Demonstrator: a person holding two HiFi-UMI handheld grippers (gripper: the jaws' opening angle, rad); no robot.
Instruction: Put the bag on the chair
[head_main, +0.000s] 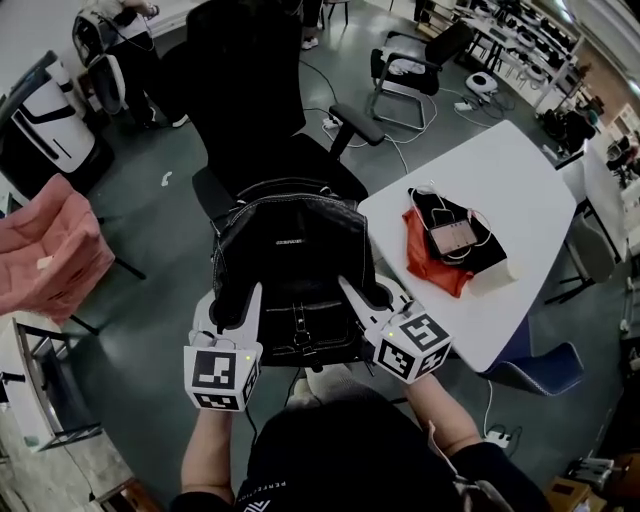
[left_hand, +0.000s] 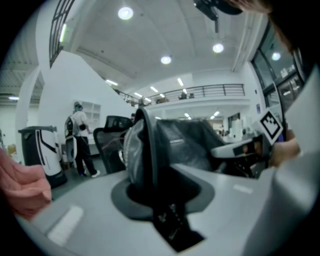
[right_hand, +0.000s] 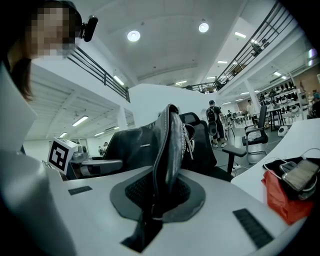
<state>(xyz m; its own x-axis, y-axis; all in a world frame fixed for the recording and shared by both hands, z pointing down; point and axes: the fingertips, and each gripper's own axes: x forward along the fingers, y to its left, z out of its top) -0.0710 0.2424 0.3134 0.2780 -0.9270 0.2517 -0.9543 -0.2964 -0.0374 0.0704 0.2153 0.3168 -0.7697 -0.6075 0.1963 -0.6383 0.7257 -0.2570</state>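
A black leather bag (head_main: 292, 262) hangs in the air between my two grippers, just in front of a black office chair (head_main: 262, 110). My left gripper (head_main: 243, 303) is shut on the bag's left edge (left_hand: 141, 160); its marker cube sits near my body. My right gripper (head_main: 362, 300) is shut on the bag's right edge (right_hand: 167, 155). The bag stands upright with its top toward the chair seat (head_main: 300, 165). The chair's backrest rises beyond the bag, one armrest (head_main: 352, 125) sticking out to the right. The jaw tips are hidden in the bag's folds.
A white table (head_main: 520, 210) stands to the right, holding a red cloth (head_main: 430, 262), a black item and a phone (head_main: 455, 237). A pink chair (head_main: 45, 255) is at left. Another office chair (head_main: 415, 65) and floor cables lie beyond. A person (left_hand: 80, 145) stands far off.
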